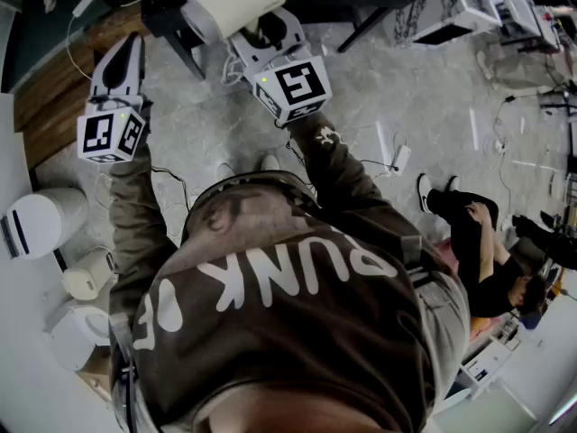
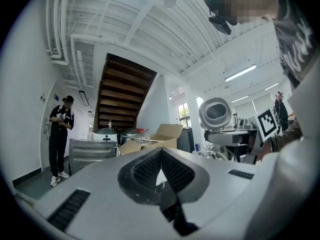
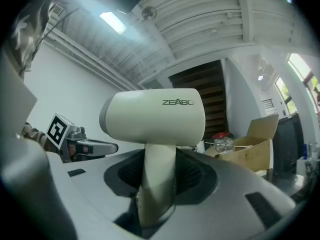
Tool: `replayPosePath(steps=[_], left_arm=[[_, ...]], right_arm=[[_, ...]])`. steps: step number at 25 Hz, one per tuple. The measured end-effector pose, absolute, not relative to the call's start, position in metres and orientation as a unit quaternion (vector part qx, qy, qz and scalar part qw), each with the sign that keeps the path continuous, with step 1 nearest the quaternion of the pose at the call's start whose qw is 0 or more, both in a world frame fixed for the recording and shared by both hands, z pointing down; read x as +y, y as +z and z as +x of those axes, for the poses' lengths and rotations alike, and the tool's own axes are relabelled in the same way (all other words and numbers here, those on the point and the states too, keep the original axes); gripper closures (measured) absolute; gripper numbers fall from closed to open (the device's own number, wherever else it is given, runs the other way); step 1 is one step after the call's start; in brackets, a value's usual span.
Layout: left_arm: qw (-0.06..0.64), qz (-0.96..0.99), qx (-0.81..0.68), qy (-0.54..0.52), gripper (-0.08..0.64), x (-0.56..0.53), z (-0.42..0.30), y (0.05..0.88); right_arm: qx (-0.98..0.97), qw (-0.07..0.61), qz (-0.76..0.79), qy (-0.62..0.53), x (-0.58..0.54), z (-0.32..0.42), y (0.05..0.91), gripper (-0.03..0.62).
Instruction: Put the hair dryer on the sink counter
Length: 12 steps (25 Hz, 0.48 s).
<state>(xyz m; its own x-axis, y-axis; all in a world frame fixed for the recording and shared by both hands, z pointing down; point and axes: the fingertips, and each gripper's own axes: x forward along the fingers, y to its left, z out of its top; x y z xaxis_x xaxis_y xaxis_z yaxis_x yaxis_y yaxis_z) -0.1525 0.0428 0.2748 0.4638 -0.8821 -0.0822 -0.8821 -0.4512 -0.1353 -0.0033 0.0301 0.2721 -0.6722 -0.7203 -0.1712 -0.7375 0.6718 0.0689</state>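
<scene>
A cream-white hair dryer point(image 3: 152, 116) stands upright in the right gripper view, barrel lying sideways. Its handle point(image 3: 157, 184) runs down between the dark pads of my right gripper point(image 3: 160, 171), which is shut on it. In the head view the hair dryer point(image 1: 236, 3) pokes out at the top, above the right gripper point(image 1: 261, 39) and its marker cube. My left gripper point(image 1: 126, 48) is held out at the left with nothing in it. Its jaws meet at the tips in the left gripper view point(image 2: 160, 154). That view also shows the hair dryer point(image 2: 216, 115) end-on at the right.
A person in black point(image 2: 59, 139) stands at the far left by a metal cabinet point(image 2: 92, 151) and a cardboard box point(image 2: 165, 134). Another person point(image 1: 487, 251) sits on the floor at the right. White appliances point(image 1: 41, 219) line the left edge, and cables point(image 1: 392, 156) lie on the grey floor.
</scene>
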Motion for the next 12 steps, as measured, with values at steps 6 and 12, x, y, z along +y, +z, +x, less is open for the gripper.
replayPosePath(steps=[6, 12], left_arm=[[0.084, -0.853, 0.515, -0.004, 0.571, 0.0461, -0.1468, 0.2723], [0.08, -0.853, 0.516, -0.001, 0.571, 0.0464, -0.1444, 0.273]], right_arm=[[0.912, 0.065, -0.399, 0.068, 0.0328, 0.0002, 0.2706, 0.434], [0.913, 0.072, -0.399, 0.058, 0.0314, 0.0028, 0.2714, 0.434]])
